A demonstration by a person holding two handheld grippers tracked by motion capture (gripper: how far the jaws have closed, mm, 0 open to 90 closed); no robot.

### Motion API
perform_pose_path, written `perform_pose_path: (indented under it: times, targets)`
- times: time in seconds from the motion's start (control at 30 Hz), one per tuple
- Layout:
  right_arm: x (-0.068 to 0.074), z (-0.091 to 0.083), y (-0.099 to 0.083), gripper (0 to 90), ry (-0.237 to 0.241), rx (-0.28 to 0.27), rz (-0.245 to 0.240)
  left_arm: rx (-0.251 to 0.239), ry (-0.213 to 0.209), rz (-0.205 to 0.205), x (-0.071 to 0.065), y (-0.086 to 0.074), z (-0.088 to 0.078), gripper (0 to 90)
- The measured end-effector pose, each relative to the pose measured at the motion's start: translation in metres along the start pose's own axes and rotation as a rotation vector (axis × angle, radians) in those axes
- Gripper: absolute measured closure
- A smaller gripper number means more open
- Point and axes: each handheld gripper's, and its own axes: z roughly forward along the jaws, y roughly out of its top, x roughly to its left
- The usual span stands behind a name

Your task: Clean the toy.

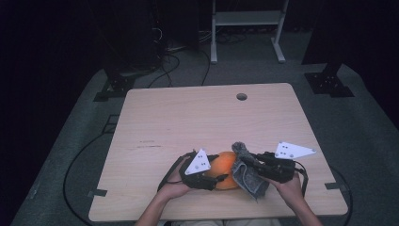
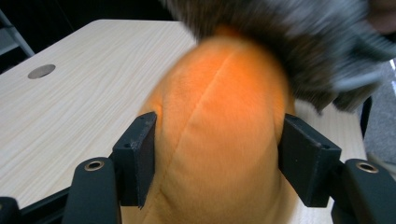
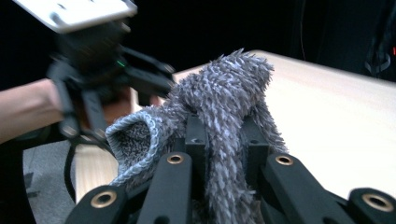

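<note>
- the left hand-held gripper (image 1: 217,176) has its jaws spread wide around an orange plush toy (image 1: 227,165), one jaw pressed to each flank in the left gripper view, so it is clamped on the toy (image 2: 219,140).
- the right hand-held gripper (image 1: 251,165) has its jaws drawn together on a grey fuzzy sock (image 1: 249,176); in the right gripper view the sock (image 3: 224,107) is pinched between them, its ribbed opening hanging toward the other hand.
- the toy sits near the front edge of the counter (image 1: 207,113), between the two hands, with the sock touching its right side and draped over its top.
- the relation that matters, as i judge it: the sock's open end faces the toy, and the toy's long axis, marked by its seam, seems to run away from the left jaws toward the sock, so the right hand is nearer the sock and would draw it over the toy.
- no brand, label or writing can be read anywhere.
</note>
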Motion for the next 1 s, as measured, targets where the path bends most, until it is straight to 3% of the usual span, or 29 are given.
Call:
perform_pose_path:
  times: [0.07,0.13,0.2,0.23,0.3,0.33,0.4,0.47,0.57,0.6,0.63,0.7,0.77,0.9,0.97,1.0]
  targets:
    - [-0.009,0.002,-0.009,77.0,-0.008,0.019,0.041,-0.014,-0.005,-0.01,0.001,-0.002,0.002,29.1]
    - [-0.013,0.002,-0.012,77.0,-0.015,0.021,0.056,-0.018,-0.034,-0.072,0.007,-0.002,0.003,19.1]
    - [-0.015,0.0,-0.012,76.9,-0.023,0.027,0.054,0.011,0.005,-0.098,0.01,-0.005,0.005,13.8]
    - [-0.015,-0.001,-0.011,77.0,-0.031,0.031,0.047,0.016,0.002,-0.12,0.012,-0.006,0.007,13.2]
    - [-0.01,-0.003,-0.007,77.0,-0.058,0.033,0.014,0.014,0.014,-0.103,0.009,-0.008,0.009,17.1]
    - [-0.004,-0.004,-0.003,77.0,-0.07,0.028,-0.028,0.013,0.009,-0.095,0.007,-0.007,0.009,20.0]
    - [0.006,-0.002,0.004,77.0,-0.055,0.002,-0.072,0.019,-0.003,-0.061,0.001,-0.006,0.011,21.7]
    - [0.01,0.005,0.004,77.0,-0.055,0.047,-0.106,0.023,-0.035,-0.034,0.0,-0.004,0.009,21.7]
    - [0.004,0.01,-0.004,76.9,-0.046,0.096,-0.094,0.006,-0.095,-0.034,0.005,-0.007,0.002,20.1]
    - [0.001,0.009,-0.006,77.0,-0.051,0.099,-0.086,0.0,-0.084,-0.053,0.007,-0.007,0.002,18.9]
    - [-0.002,0.007,-0.006,76.9,-0.051,0.097,-0.073,0.019,-0.063,-0.087,0.01,-0.006,0.004,14.8]
    - [-0.004,0.004,-0.008,76.9,-0.056,0.093,-0.064,0.054,-0.049,-0.116,0.011,-0.009,0.012,10.4]
    - [-0.003,0.006,-0.007,77.0,-0.056,0.091,-0.059,0.051,-0.031,-0.102,0.007,-0.012,0.016,15.5]
    - [0.016,0.009,0.002,77.2,-0.043,0.11,-0.164,0.047,0.014,-0.076,0.004,-0.01,0.014,27.3]
    - [0.015,0.009,0.002,77.2,-0.045,0.11,-0.167,0.038,0.017,-0.085,0.004,-0.01,0.014,29.9]
    - [0.003,0.005,-0.002,77.2,-0.062,0.112,-0.13,0.017,0.011,-0.121,0.006,-0.009,0.013,30.6]
